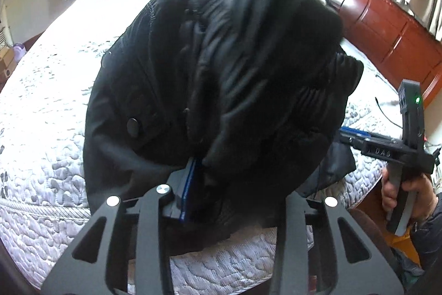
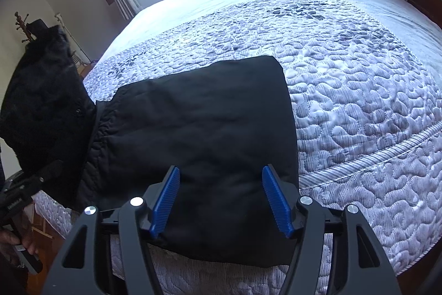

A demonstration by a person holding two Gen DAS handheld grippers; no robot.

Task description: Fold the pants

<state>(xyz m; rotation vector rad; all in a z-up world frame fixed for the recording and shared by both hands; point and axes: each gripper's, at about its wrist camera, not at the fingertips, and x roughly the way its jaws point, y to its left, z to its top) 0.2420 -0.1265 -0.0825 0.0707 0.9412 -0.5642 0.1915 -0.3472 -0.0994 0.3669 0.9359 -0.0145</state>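
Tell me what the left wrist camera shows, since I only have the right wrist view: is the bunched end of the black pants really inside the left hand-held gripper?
Observer: The black pants are piled into the left hand-held gripper. Only one blue pad shows, so I cannot tell whether it grips.
Operator: Any fastener on that end?
Observer: Yes, a round black button faces the camera.
Operator: And my right hand-held gripper?
Observer: A green light glows on its body.
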